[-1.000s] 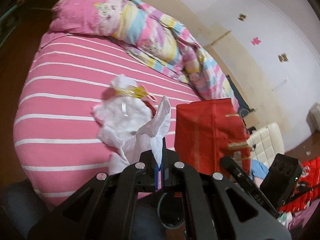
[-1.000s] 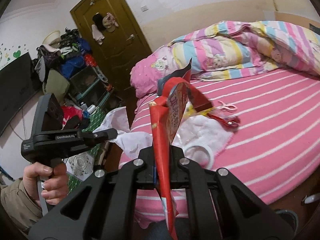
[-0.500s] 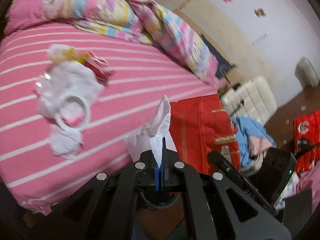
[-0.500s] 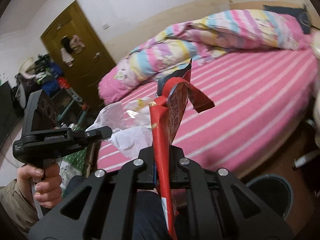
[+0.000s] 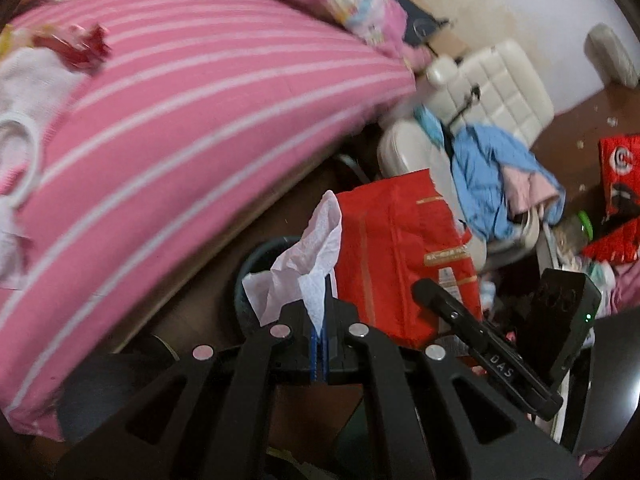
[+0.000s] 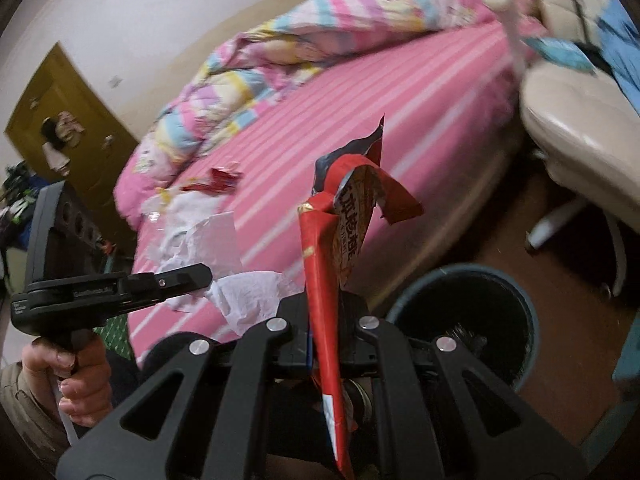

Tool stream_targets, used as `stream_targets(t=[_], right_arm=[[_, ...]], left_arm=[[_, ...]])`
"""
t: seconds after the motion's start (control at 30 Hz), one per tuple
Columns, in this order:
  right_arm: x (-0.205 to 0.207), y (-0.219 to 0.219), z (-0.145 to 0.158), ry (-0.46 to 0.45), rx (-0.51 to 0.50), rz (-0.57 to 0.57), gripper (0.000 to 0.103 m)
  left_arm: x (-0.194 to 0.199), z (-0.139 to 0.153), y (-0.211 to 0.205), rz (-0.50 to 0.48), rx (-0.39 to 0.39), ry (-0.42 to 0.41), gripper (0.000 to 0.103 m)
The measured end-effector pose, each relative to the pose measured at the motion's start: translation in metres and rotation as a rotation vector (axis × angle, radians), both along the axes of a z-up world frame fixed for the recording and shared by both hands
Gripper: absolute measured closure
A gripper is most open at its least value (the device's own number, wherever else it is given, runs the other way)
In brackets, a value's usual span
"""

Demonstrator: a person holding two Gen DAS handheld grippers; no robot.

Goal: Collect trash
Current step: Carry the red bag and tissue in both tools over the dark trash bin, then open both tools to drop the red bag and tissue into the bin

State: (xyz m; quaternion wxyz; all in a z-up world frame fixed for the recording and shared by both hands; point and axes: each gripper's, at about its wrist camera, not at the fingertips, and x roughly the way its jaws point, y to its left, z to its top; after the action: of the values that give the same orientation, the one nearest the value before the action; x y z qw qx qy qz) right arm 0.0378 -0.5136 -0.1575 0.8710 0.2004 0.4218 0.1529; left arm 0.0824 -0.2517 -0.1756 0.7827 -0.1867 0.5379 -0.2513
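Note:
My left gripper (image 5: 319,344) is shut on a crumpled white tissue (image 5: 308,264) that sticks up from its blue pads. My right gripper (image 6: 324,344) is shut on a red snack wrapper (image 6: 332,248), which appears as a broad red bag (image 5: 404,256) in the left wrist view. A dark round bin (image 6: 460,267) stands on the floor beside the bed, just below and right of the right gripper; its rim (image 5: 256,260) shows behind the tissue. In the right wrist view the left gripper (image 6: 200,274) holds the tissue (image 6: 248,296) at left, gripped by a hand.
Tissues, a white tape ring (image 5: 20,160) and a red wrapper (image 5: 80,46) lie on the pink striped bed (image 6: 360,120). A cream chair (image 5: 492,92) draped with blue clothing stands right of the bin. Red packets (image 5: 620,184) lie on the floor.
Both grippers have swung right and down off the bed towards the floor beside it, each keeping its load. The bin has come into view under the right gripper.

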Motion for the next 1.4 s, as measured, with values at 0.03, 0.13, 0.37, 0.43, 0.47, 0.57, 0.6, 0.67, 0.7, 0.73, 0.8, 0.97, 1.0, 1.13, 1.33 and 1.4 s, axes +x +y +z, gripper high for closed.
stream_targets(t=[0.03,0.13,0.37,0.43,0.47,0.57,0.6,0.67,0.7,0.73,0.8,0.97,1.0,1.13,1.33,1.4], right_arm=[[-0.002,-0.006,-0.008,0.015,0.000,-0.016,0.097],[-0.004,-0.016,-0.029,0.064,-0.007,-0.050,0.097],[-0.004,-0.040,-0.088,0.184,-0.029,-0.112,0.097],[-0.003,-0.043,-0.101,0.207,-0.035,-0.125,0.097],[-0.002,-0.046,-0.110,0.225,-0.040,-0.133,0.097],[0.002,-0.051,-0.132,0.266,-0.047,-0.152,0.097],[0.004,-0.051,-0.139,0.279,-0.049,-0.158,0.097],[0.007,-0.055,-0.155,0.308,-0.059,-0.173,0.097],[0.009,-0.056,-0.160,0.316,-0.061,-0.178,0.097],[0.010,-0.056,-0.164,0.323,-0.063,-0.184,0.097],[0.014,-0.059,-0.179,0.346,-0.068,-0.191,0.097],[0.018,-0.062,-0.204,0.390,-0.081,-0.216,0.096],[0.018,-0.063,-0.209,0.399,-0.081,-0.224,0.096],[0.015,-0.066,-0.219,0.429,-0.114,-0.238,0.091],[0.012,-0.068,-0.213,0.424,-0.198,-0.244,0.061],[0.011,-0.069,-0.210,0.413,-0.204,-0.248,0.059]], left_arm=[[0.001,-0.008,-0.009,-0.020,0.006,0.013,0.102],[0.006,-0.028,-0.033,-0.069,0.026,0.046,0.102],[0.018,-0.078,-0.077,-0.151,0.031,0.130,0.102],[0.022,-0.090,-0.091,-0.183,0.017,0.156,0.102],[0.023,-0.093,-0.096,-0.193,0.008,0.161,0.102],[0.027,-0.112,-0.118,-0.227,0.036,0.176,0.102],[0.029,-0.115,-0.124,-0.233,0.048,0.183,0.102],[0.033,-0.129,-0.137,-0.242,0.088,0.202,0.102],[0.035,-0.140,-0.144,-0.245,0.116,0.220,0.102],[0.037,-0.150,-0.148,-0.247,0.137,0.242,0.102],[0.043,-0.168,-0.153,-0.241,0.168,0.275,0.102],[0.050,-0.200,-0.161,-0.243,0.211,0.337,0.102],[0.051,-0.205,-0.165,-0.252,0.220,0.342,0.102],[0.052,-0.220,-0.171,-0.273,0.274,0.353,0.096],[0.055,-0.221,-0.167,-0.252,0.287,0.349,0.055],[0.055,-0.217,-0.166,-0.246,0.274,0.344,0.053]])
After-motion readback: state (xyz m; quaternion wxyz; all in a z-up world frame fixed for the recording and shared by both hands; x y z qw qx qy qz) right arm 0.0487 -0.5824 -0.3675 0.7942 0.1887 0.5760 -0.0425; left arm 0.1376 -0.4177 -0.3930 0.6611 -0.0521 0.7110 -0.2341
